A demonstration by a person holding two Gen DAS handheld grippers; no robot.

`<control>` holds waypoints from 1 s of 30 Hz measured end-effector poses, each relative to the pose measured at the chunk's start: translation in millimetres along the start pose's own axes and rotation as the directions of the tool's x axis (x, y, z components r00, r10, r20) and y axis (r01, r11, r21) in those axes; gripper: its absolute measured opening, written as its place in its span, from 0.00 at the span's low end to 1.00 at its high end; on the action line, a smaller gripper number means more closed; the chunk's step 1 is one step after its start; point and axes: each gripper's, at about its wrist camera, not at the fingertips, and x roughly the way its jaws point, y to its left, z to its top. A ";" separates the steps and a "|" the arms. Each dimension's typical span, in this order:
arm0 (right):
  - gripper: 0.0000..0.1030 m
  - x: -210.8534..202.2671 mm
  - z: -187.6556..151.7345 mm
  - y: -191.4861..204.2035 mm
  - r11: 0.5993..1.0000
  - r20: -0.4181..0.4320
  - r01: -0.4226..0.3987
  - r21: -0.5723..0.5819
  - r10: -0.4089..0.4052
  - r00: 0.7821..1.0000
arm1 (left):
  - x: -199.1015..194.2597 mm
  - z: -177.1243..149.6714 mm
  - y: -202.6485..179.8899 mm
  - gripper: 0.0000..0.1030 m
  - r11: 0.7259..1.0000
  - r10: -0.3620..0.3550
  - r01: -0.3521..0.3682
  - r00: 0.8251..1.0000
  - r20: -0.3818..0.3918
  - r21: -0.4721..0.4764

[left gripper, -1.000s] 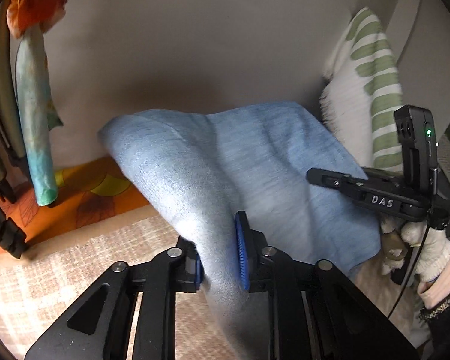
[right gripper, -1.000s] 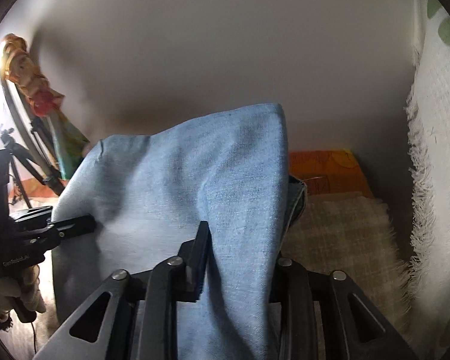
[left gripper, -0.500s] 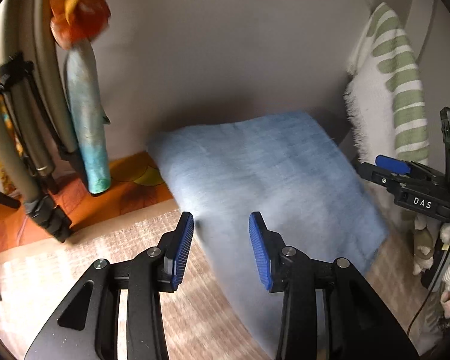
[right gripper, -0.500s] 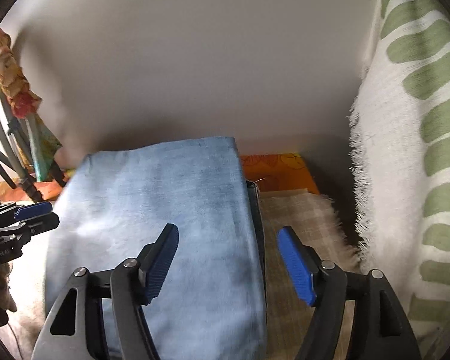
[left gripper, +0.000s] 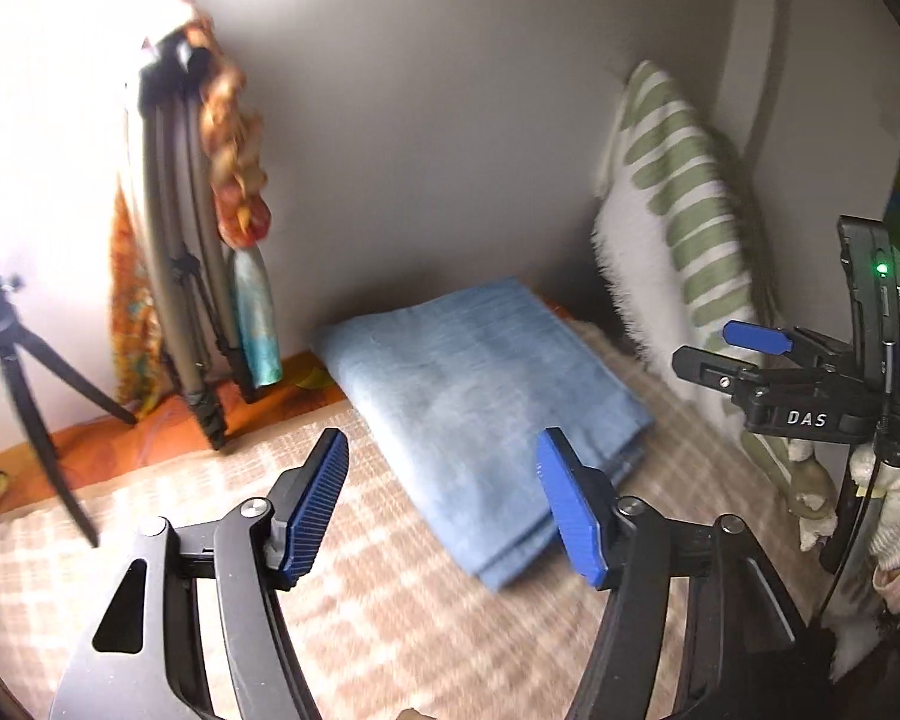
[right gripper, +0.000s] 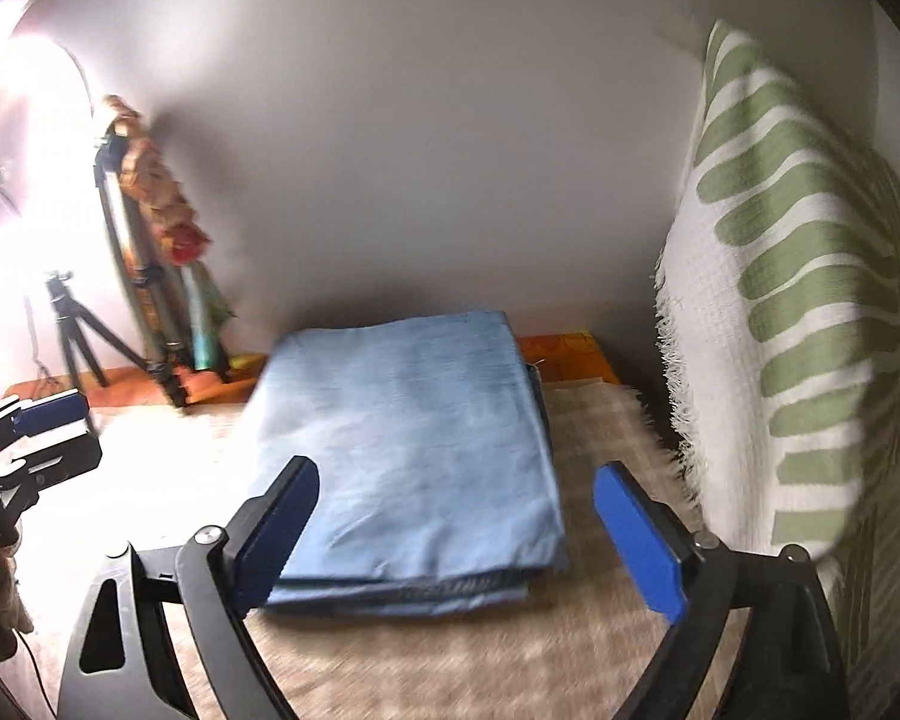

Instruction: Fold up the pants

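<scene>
The light blue pants (left gripper: 480, 402) lie folded in a flat stack on the beige checked blanket (left gripper: 150, 540), close to the grey wall. They also show in the right wrist view (right gripper: 408, 450), with the layered edges toward me. My left gripper (left gripper: 450, 510) is open and empty, held above and in front of the stack. My right gripper (right gripper: 462, 540) is open and empty, just before the stack's near edge. The right gripper also appears at the right of the left wrist view (left gripper: 756, 354).
A white cloth with green stripes (right gripper: 798, 330) hangs at the right. Tripods (left gripper: 30, 396) and a bundle of folded stands with colourful fabric (left gripper: 210, 240) lean on the wall at the left. An orange patterned sheet (right gripper: 564, 354) lies along the wall.
Both grippers let go of the pants, opened wide and pulled back and up. The pants dropped flat into a folded stack on the blanket.
</scene>
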 end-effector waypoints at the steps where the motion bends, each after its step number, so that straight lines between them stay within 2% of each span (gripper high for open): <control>1: 0.94 -9.9 -4.1 5.3 1.000 0.005 0.003 -0.004 -0.003 1.000 | -11.1 -3.0 -3.0 0.66 1.000 0.002 -0.002 1.000 0.011 0.009; 3: 0.97 -26.4 -11.9 13.4 1.000 0.016 0.010 -0.006 -0.010 1.000 | -32.9 -10.1 -7.3 0.76 1.000 0.011 -0.011 0.999 0.036 0.020; 5: 0.97 -43.5 -21.9 20.1 1.000 0.025 0.002 0.008 -0.002 1.000 | -53.6 -19.1 -11.8 0.79 0.999 0.017 -0.019 0.998 0.060 0.026; 10: 1.00 -83.8 -47.4 39.2 0.999 0.055 -0.007 0.040 0.005 0.998 | -94.4 -46.0 -19.9 0.79 0.998 0.033 -0.037 0.996 0.079 0.050; 18: 1.00 -116.3 -94.3 82.0 1.000 0.051 0.018 0.011 -0.019 0.999 | -143.4 -91.1 -21.9 0.79 0.998 0.021 -0.027 0.995 0.098 0.062; 30: 1.00 -137.4 -147.1 125.1 0.997 0.086 0.072 0.020 -0.073 0.994 | -169.6 -136.7 -10.9 0.80 0.998 0.055 -0.058 0.994 0.096 0.027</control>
